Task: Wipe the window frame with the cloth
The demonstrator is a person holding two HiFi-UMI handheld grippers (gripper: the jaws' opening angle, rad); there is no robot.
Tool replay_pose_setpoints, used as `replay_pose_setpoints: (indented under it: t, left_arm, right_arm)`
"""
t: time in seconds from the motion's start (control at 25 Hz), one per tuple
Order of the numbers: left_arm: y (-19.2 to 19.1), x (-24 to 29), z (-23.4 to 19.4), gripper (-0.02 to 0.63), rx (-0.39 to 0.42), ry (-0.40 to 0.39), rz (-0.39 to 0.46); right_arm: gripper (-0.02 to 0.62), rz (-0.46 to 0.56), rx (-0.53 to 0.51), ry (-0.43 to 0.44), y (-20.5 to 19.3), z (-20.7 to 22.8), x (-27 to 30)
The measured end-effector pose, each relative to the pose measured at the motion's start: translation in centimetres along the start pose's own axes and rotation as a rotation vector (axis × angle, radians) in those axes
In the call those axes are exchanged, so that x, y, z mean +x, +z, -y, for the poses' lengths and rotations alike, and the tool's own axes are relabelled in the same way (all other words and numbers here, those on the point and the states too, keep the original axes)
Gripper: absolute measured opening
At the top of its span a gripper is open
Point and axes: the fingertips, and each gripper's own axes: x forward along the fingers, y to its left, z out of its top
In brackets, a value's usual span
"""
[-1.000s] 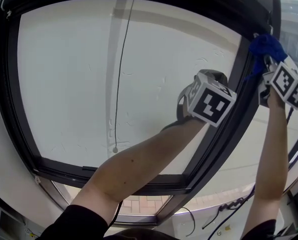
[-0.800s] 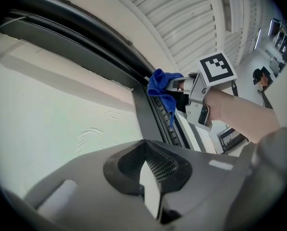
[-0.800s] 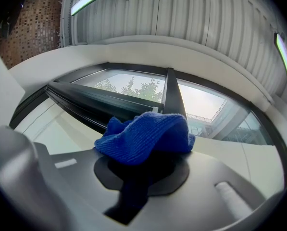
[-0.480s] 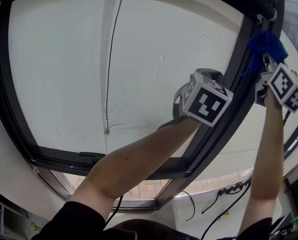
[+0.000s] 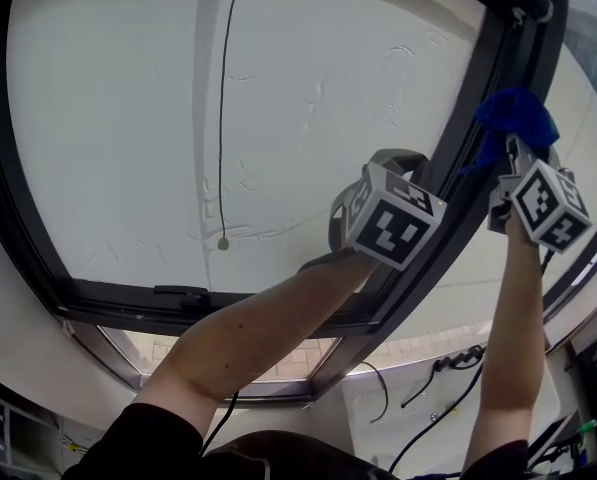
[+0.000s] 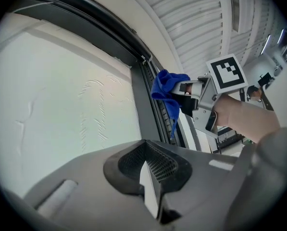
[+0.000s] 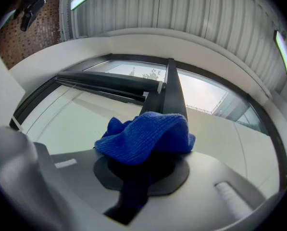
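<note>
A blue cloth [image 5: 515, 120] is bunched against the dark upright bar of the window frame [image 5: 456, 188], and my right gripper [image 5: 508, 158] is shut on it. In the right gripper view the cloth [image 7: 145, 134] bulges over the jaws with the frame bar [image 7: 171, 93] running away behind it. My left gripper [image 5: 350, 208] is held near the pane left of that bar, its jaws closed together with nothing between them [image 6: 150, 189]. The left gripper view shows the cloth [image 6: 168, 88] pressed on the frame [image 6: 145, 109].
A thin black cord [image 5: 221, 98] with a small end knob hangs down the pane. The frame's lower rail [image 5: 178, 303] runs across below. Cables [image 5: 448, 373] lie on the sill at the lower right. A slatted ceiling [image 7: 181, 8] is overhead.
The right gripper and the cloth have slid down the upright bar. The left gripper has also dropped a little and shifted left.
</note>
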Motion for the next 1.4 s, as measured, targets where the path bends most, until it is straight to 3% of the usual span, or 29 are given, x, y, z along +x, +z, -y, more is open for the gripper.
replay_pose_setpoints:
  t: [0.48,0.72,1.4]
  left_arm:
    - [-5.7,-2.3,3.1,-0.008,-0.002,-0.043,-0.067]
    - [-9.1,-3.7,4.7,-0.009,-0.077,-0.056,-0.076]
    - [-20.7,-8.3,7.1,-0.008,-0.137,-0.082,-0.201]
  right_arm:
    - [0.055,-0.1,0.089,0.008,-8.4,-1.7,-3.8]
    - [0.055,-0.152,0.085,0.022,-12.5,-3.4,-6.4]
    - [0.055,-0.3,0.173,0.027,-25.7,-6.6,-14.2]
